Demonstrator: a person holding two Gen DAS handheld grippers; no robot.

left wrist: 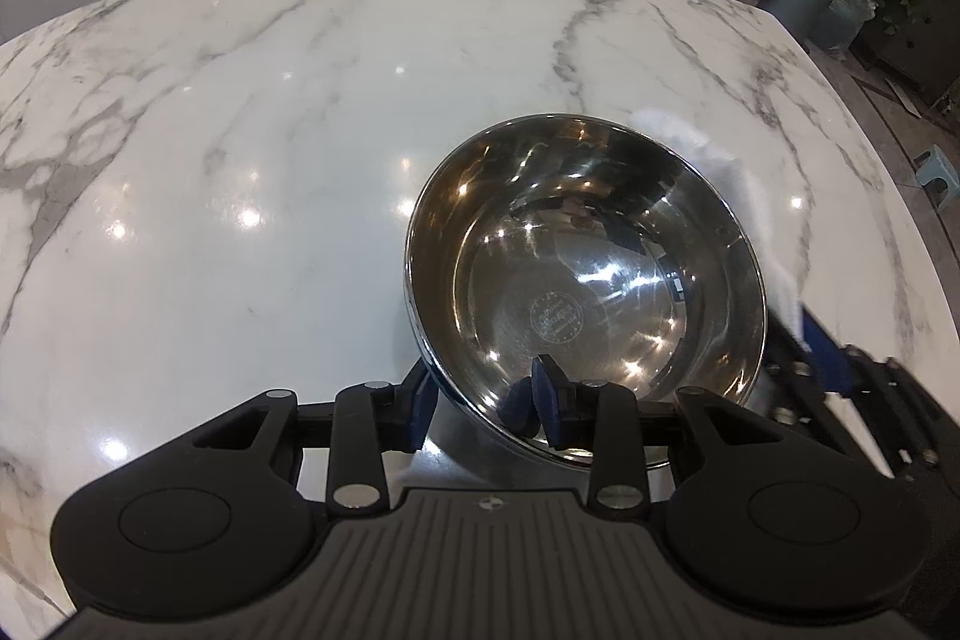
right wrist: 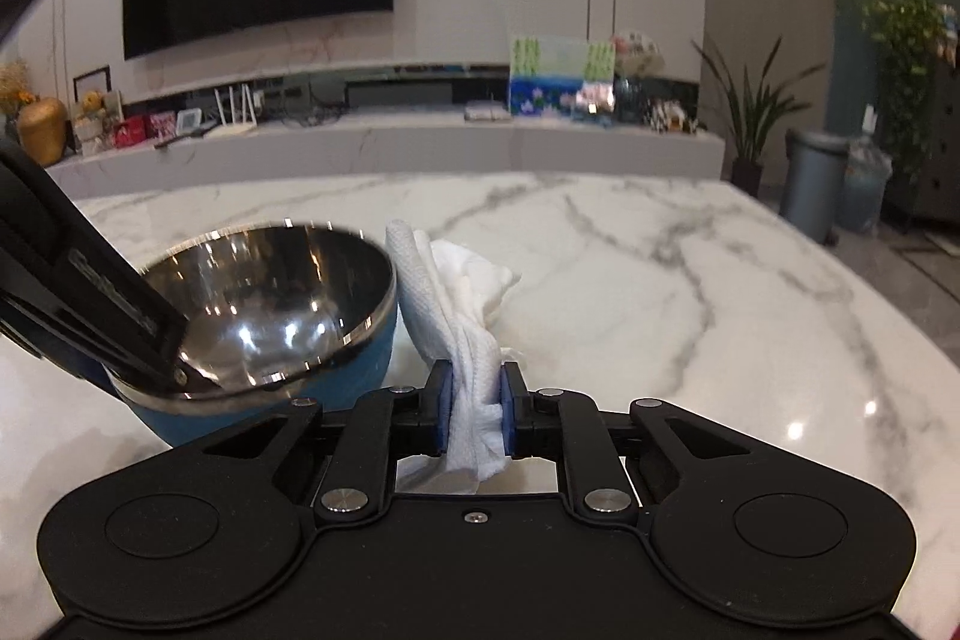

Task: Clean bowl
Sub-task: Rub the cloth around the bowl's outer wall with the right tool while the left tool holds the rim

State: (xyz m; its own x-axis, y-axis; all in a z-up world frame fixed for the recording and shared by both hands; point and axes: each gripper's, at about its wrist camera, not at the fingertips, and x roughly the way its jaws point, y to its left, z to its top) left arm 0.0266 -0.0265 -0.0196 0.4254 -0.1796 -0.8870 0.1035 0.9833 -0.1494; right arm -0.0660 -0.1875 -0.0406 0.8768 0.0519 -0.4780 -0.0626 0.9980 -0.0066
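The left hand-held gripper (left wrist: 486, 409) clamps the near rim of the bowl (left wrist: 591, 274), tilted near the worktop's (left wrist: 240, 130) right edge. The right hand-held gripper (right wrist: 474, 415) pinches a paper towel (right wrist: 456, 292). Wipe the interior firmly; keep the rim steady.

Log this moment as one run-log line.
left gripper: shut on bowl rim, bowl tilted | right gripper: shut on paper towel, beside bowl, outside it | table: marble | wiping: not yet begun
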